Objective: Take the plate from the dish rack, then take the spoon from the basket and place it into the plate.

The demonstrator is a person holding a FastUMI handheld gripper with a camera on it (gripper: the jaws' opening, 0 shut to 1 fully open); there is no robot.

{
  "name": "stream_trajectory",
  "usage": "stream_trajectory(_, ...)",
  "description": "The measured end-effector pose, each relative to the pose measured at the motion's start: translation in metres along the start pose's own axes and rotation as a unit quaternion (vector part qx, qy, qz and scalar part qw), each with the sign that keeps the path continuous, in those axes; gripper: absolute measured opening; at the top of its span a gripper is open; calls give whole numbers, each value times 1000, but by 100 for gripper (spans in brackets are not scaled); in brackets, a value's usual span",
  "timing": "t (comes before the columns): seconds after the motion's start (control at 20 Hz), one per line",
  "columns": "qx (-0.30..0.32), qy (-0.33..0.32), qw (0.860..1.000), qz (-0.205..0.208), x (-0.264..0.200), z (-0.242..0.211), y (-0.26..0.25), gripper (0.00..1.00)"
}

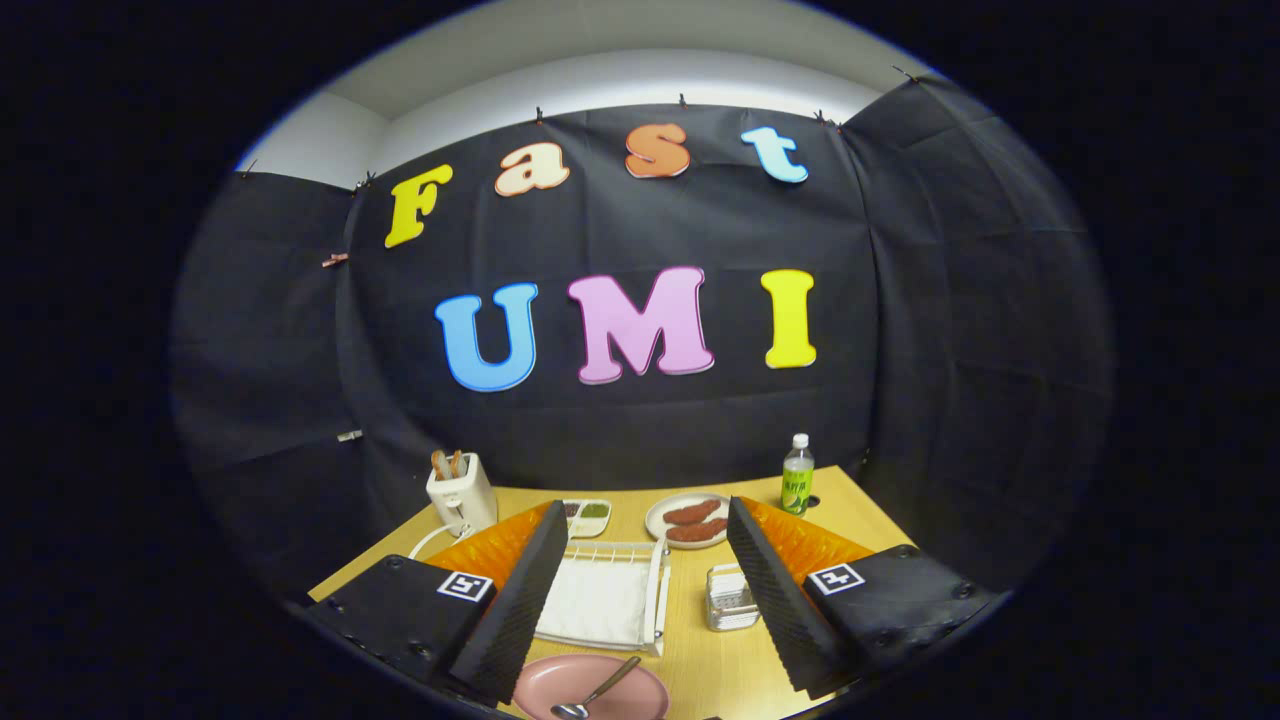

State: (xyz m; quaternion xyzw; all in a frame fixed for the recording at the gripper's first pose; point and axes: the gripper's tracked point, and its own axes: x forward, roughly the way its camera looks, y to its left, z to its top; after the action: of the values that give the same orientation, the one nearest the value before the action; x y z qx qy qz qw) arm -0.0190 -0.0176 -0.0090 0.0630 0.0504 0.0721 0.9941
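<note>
Gripper spread wide, holding nothing, fingers raised above the table. Plate pink, flat on the table, near the fingers' base, just in front of the rack. Spoon lying in the plate, bowl toward the camera. Basket just right of the rack. Behind the rack: small tray, dish of sausages, bottle farther right. Toaster behind and left of the rack.
</note>
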Motion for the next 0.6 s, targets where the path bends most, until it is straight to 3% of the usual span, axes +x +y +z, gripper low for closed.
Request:
stream_trajectory(0.15, -10, -44, 999, -20, -21, 43, -15, 98)
stream_trajectory(0.3, -19, -65, 997, -41, -42, 57, -27, 98)
stream_trajectory(0.6, -34, -39, 998, -36, -53, 29, -28, 98)
